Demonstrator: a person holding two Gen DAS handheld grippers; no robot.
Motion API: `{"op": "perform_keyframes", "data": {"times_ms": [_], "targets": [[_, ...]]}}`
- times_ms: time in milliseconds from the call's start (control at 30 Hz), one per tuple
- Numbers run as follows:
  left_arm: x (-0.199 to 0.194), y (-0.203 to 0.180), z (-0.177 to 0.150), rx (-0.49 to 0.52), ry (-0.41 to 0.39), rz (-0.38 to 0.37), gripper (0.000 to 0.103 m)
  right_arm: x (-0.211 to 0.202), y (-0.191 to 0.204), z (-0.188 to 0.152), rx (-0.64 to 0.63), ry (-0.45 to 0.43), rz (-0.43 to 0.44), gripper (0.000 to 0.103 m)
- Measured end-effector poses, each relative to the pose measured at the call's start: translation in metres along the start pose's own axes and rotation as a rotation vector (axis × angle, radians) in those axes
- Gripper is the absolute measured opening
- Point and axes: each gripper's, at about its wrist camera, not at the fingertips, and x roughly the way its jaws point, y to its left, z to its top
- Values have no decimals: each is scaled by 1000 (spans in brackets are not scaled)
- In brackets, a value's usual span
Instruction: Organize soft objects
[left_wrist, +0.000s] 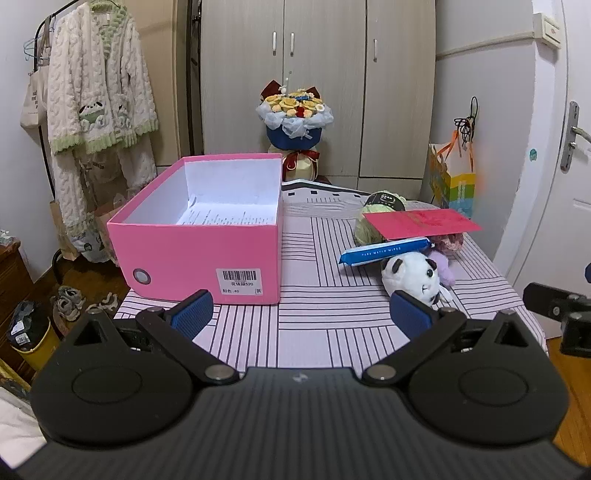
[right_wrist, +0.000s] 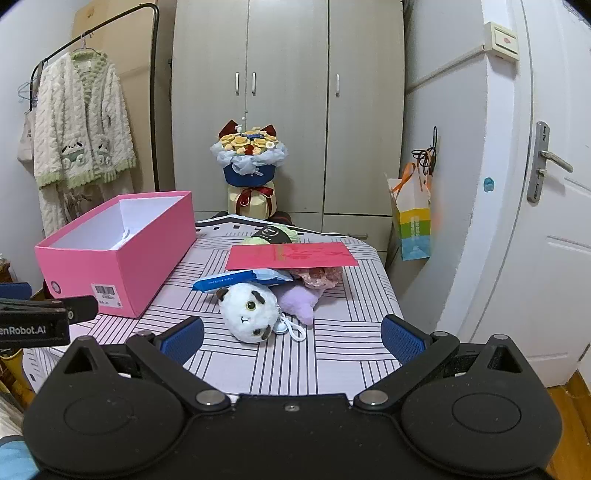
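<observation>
Both the left gripper (left_wrist: 302, 309) and the right gripper (right_wrist: 291, 336) hover with fingers spread wide and nothing between them, probably readied for a first pick. Just ahead of the right one lies the plush panda (right_wrist: 248, 311), beside a purple plush (right_wrist: 298, 300), likely the easiest grab. The pink box (left_wrist: 199, 236) stands open-topped on the striped cloth (left_wrist: 332, 314), seemingly the destination. A red envelope (right_wrist: 291, 256) and blue packet (right_wrist: 240, 278) rest over the pile, covering the yarn (left_wrist: 373, 218) behind.
</observation>
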Motion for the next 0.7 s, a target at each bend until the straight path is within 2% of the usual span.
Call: {"op": "perform_keyframes", "data": {"times_ms": [167, 333, 700], "targets": [[0, 3, -3, -4, -24, 0, 103, 0, 2, -1, -7, -3, 1, 103], [-1, 2, -6, 6, -65, 32, 103, 3, 1, -1, 9, 5, -9, 103], [-2, 1, -8, 21, -60, 19, 103, 7, 4, -6, -7, 9, 9, 103]]}}
